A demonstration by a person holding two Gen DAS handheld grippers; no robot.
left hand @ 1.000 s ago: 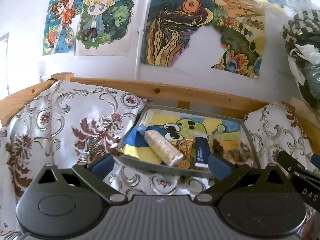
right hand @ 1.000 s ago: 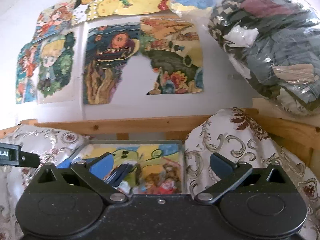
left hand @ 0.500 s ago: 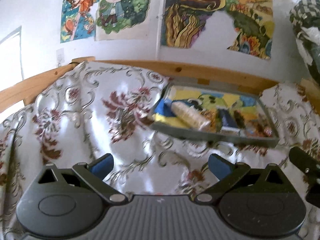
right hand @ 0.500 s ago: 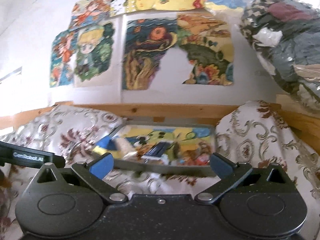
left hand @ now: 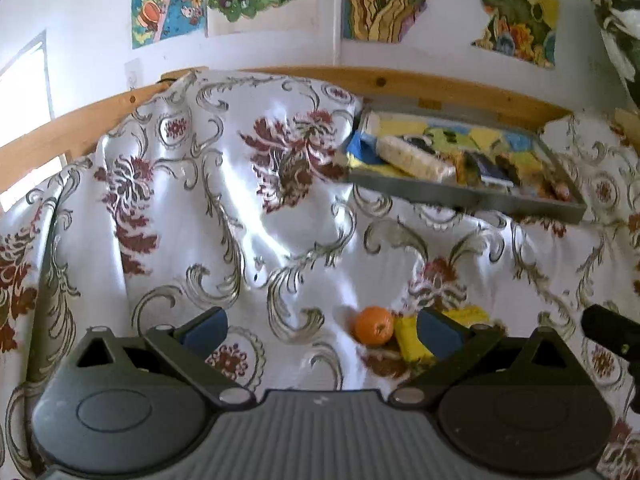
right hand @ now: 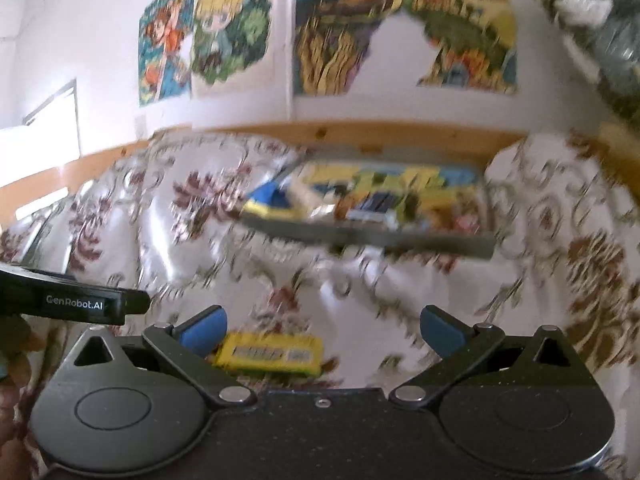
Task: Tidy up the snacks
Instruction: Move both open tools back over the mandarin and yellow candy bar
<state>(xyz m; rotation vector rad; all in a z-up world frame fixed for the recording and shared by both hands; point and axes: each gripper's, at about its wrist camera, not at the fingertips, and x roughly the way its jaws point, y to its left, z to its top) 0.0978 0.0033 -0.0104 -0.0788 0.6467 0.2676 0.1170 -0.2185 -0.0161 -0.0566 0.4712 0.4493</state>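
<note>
Both empty and spread wide: left gripper [left hand: 322,326], right gripper [right hand: 322,326]. Near the bed's front edge, orange [left hand: 373,325] touching yellow packet [left hand: 412,338]; gray tray [left hand: 460,200] well behind. Probably firm but prone to rolling, best pinched across the middle; packet likely light and crinkly, best taken by its long sides.

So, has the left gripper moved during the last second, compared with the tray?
Yes. The left gripper, open and empty, has pulled back from the grey tray, which now looks smaller and higher in the left wrist view, and an orange has appeared.
</note>
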